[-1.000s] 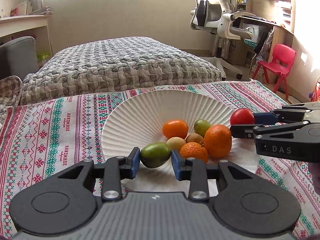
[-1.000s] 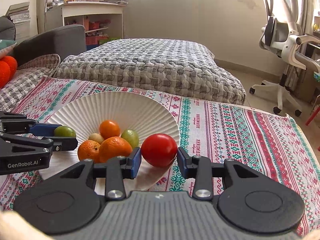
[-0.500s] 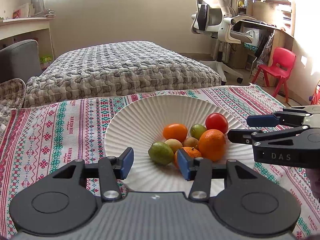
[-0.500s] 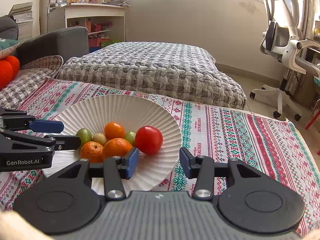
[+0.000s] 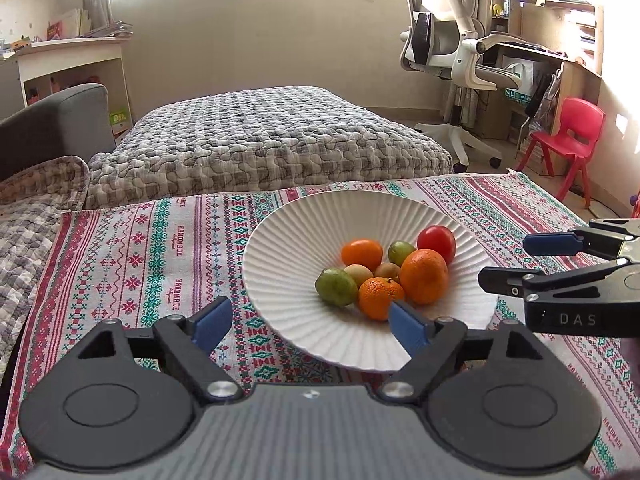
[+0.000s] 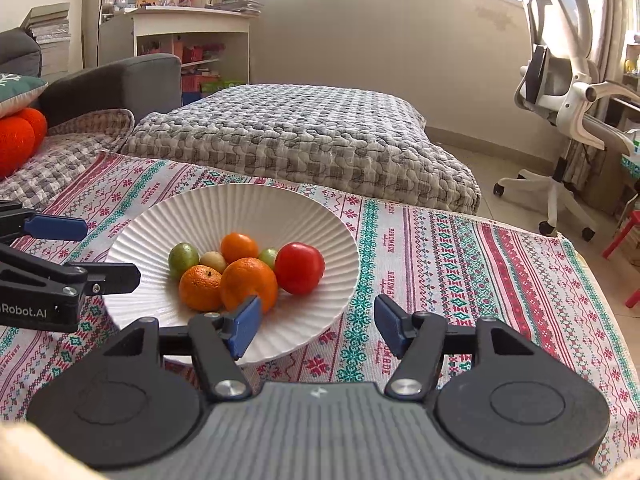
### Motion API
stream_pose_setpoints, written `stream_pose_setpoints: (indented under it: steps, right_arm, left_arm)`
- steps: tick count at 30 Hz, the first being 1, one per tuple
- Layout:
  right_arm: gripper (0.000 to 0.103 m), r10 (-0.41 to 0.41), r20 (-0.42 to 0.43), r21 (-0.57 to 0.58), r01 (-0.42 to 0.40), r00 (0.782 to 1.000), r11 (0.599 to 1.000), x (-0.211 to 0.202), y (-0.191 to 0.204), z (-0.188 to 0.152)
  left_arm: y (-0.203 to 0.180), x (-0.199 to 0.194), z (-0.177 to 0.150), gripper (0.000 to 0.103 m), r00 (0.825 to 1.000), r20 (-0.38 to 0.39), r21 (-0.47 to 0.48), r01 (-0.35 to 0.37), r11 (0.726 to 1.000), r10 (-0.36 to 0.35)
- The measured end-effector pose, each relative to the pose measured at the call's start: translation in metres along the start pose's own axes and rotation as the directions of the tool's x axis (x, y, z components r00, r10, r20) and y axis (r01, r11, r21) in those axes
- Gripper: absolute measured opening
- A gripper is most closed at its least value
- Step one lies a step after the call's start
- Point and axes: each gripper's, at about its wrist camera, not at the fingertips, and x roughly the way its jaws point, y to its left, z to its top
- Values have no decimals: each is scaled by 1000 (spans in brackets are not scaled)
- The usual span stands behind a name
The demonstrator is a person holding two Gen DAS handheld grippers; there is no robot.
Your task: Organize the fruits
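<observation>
A white ribbed plate (image 5: 288, 240) (image 6: 224, 216) sits on the patterned tablecloth and holds several fruits: a red tomato (image 5: 437, 240) (image 6: 299, 267), a large orange (image 5: 424, 276) (image 6: 249, 284), a mandarin (image 5: 380, 298) (image 6: 200, 287), a green fruit (image 5: 335, 286) (image 6: 183, 257) and others. My left gripper (image 5: 310, 326) is open and empty, just short of the plate's near rim; it also shows in the right wrist view (image 6: 108, 252). My right gripper (image 6: 316, 326) is open and empty by the plate's right rim; it also shows in the left wrist view (image 5: 504, 260).
The tablecloth (image 5: 140, 248) covers the table. A quilted bed (image 5: 264, 140) lies behind it. A grey sofa with an orange cushion (image 6: 16, 140) is at the left. An office chair (image 5: 452, 52) and a red child's chair (image 5: 572, 136) stand at the right.
Both grippers let go of their fruit, the left the green fruit and the right the tomato, opened wide and drew back from the plate. Both fruits now rest in the pile.
</observation>
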Motion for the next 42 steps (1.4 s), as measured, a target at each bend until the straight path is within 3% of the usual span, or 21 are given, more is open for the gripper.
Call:
stream_pose_setpoints:
  steps: [13,25,31,42]
  right_arm:
    - [71,-15,-55,73,19,998,997,-29,-1,-12]
    - [80,-52,-167,131,74,985,989,-50,8,-36]
    - [89,-59,-184,128,84,981,988,-62,21,-43]
    - [101,-80,-180,102,99,980,990,-70,36,-42]
  left_arm:
    - [-8,-32,-19,96,996,-54,-44,-72,996,69]
    - [-12,-62,-43,96,986,-140,-123,-105,987,87]
    - [-15,-72,-54,97,974,-198,-144,-143,979,113]
    - [-11,-83,-61,97,962,-220,-179,-204,962,163]
